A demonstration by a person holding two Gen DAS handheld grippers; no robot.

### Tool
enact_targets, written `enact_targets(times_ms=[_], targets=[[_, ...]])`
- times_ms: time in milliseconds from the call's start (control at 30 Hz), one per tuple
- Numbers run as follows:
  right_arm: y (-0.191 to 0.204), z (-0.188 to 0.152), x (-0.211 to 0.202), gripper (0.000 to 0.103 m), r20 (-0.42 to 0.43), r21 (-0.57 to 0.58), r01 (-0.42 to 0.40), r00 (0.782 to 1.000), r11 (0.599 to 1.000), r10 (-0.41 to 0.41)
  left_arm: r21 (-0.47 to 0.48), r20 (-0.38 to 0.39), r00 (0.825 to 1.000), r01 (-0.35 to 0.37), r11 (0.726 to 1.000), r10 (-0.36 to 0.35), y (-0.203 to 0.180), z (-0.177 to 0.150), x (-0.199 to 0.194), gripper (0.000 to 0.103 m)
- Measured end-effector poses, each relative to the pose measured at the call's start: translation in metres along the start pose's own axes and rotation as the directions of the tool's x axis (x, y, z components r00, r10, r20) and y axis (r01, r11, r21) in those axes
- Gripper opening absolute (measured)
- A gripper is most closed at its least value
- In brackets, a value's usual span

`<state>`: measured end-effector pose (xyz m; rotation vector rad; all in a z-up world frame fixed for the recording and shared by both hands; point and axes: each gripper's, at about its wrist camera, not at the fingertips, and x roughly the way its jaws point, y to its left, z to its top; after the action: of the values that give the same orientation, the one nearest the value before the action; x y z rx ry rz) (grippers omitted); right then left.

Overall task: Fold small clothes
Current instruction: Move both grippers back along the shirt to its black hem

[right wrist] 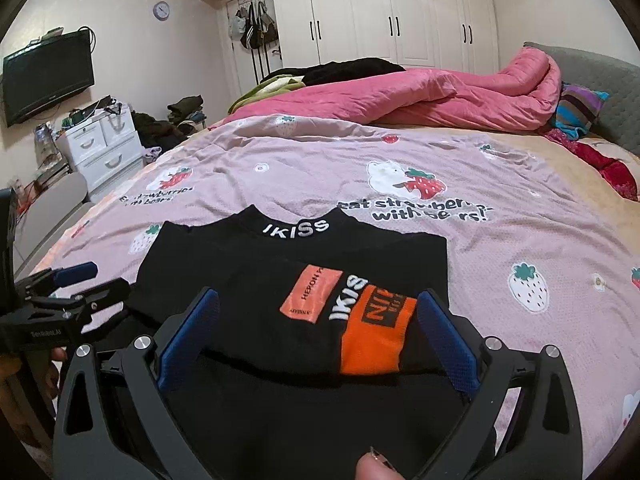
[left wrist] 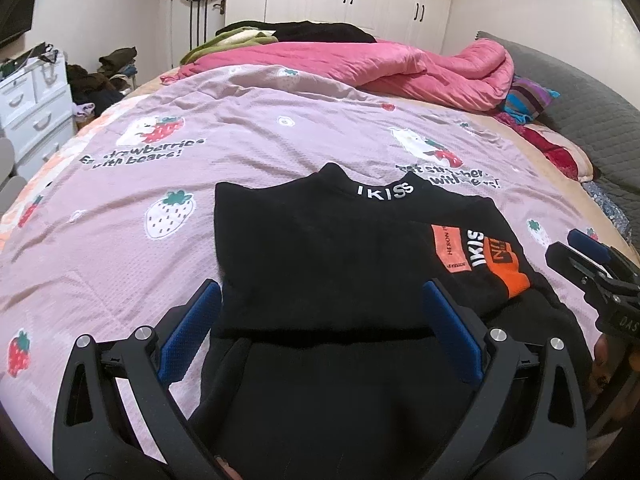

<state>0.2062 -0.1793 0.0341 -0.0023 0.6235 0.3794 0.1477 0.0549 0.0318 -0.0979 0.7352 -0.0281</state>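
A matt black knit cloth top with a smooth orange printed patch is seen on a lilac, finely textured cotton-like bedsheet. Dimpled blue rubbery pads are mounted on matt black plastic fingers with shiny metal bolts. A plush pink quilt is seen at the bed's far edge.

A lilac bedspread printed with strawberries and bears fills the middle of the frame. A pink quilt lies bunched across its upper edge. White wardrobes stand along the top, a television hangs at upper left, with white drawers below.
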Motion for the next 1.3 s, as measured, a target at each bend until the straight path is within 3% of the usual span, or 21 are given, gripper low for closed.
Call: enact_targets(times_ms=[567,1300], targets=[[-0.008,-0.042,-0.033,0.099,-0.016,-0.028,0.076,0.997,0.997,-0.076,0.026,0.002,1.000,-0.025,0.999,0.025,-0.013,-0.021,-0.021,0.094],[-0.030,-0.087,-0.051,0.099,-0.166,0.046,0.136,0.978,0.990,-0.126,0.043,-0.068,0.991,-0.116,0.992,0.119,0.005,-0.074,-0.035,0.094]])
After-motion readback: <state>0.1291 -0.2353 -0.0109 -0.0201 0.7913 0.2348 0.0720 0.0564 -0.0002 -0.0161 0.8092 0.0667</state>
